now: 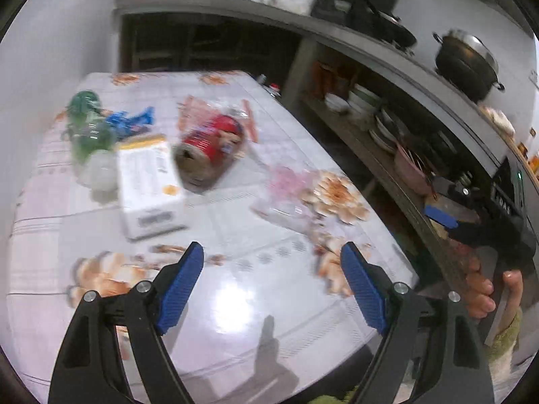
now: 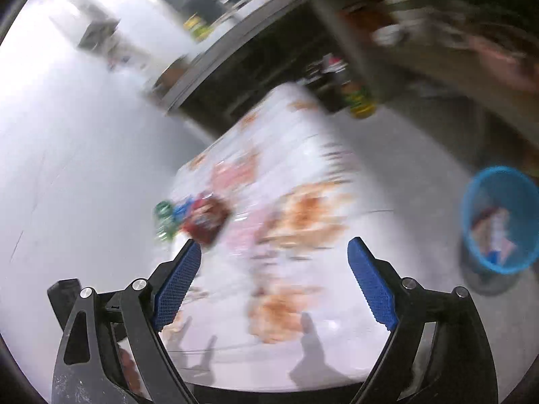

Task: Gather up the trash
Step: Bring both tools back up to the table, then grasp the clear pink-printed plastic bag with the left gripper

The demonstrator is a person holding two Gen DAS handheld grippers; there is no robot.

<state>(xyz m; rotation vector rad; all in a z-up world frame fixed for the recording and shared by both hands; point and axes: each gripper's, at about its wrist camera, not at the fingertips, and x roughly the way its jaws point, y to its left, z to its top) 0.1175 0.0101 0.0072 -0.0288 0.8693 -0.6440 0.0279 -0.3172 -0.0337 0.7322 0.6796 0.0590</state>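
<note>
Both the left gripper [image 1: 272, 259] and the right gripper [image 2: 274, 256] hang over the flowered table [image 1: 256, 289] with jaws wide and nothing between them. Toward the table's far end lie a red can [image 1: 210, 148], white box [image 1: 148, 185] and green bottle [image 1: 89, 124]. Beside the table, on the floor, stands a blue bin [image 2: 498, 219] holding wrappers.

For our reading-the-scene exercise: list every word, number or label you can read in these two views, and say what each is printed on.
None can be read for certain.
White carton: printed lines and a barcode-like strip, too blurred.
Red can: label blurred, no brand legible.
Dark appliance panel: a few pale characters, too small and skewed to read.
Blue bin: wrappers inside, print unreadable.
Right wrist view: motion blur throughout.
</note>
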